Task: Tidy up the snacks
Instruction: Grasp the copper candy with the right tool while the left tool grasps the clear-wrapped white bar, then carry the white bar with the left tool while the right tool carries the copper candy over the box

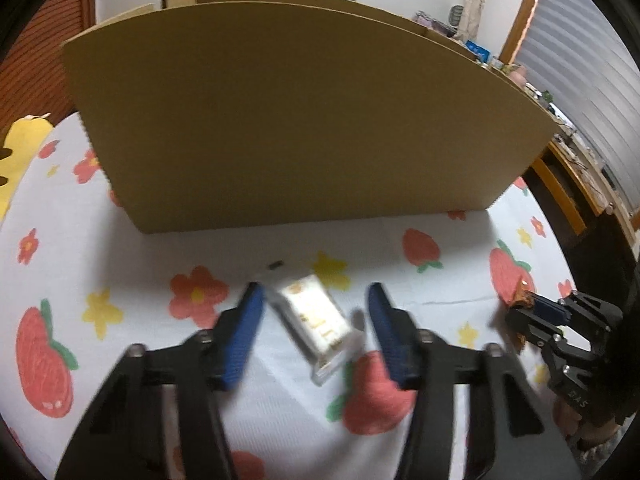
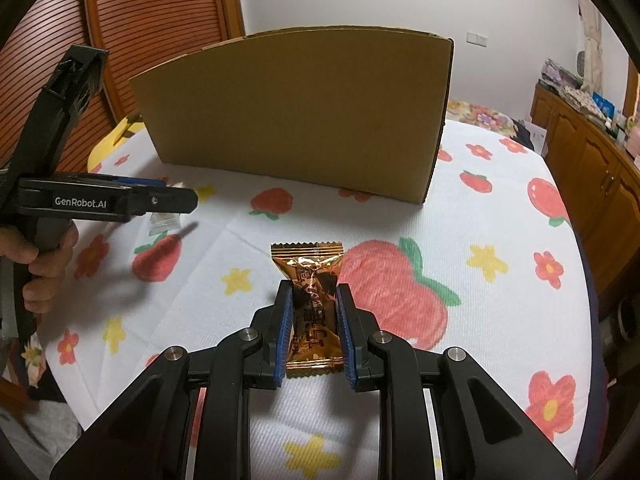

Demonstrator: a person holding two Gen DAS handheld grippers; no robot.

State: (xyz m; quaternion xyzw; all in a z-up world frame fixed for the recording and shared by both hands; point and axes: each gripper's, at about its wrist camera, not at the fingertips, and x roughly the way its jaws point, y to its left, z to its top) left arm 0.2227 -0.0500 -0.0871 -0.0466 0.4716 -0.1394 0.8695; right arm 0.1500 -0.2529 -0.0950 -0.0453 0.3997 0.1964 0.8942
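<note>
The right claw (image 2: 312, 322) is clamped on a golden-brown snack (image 2: 310, 300) above the tabletop (image 2: 480, 220), the left claw (image 1: 316, 320) stands apart around a white snack (image 1: 316, 320) lying there, and the cardboard box (image 2: 300, 120) remains to be filled.

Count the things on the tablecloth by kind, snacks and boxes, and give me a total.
Gold snack: 1
White snack: 1
Cardboard box: 1
Total: 3
</note>
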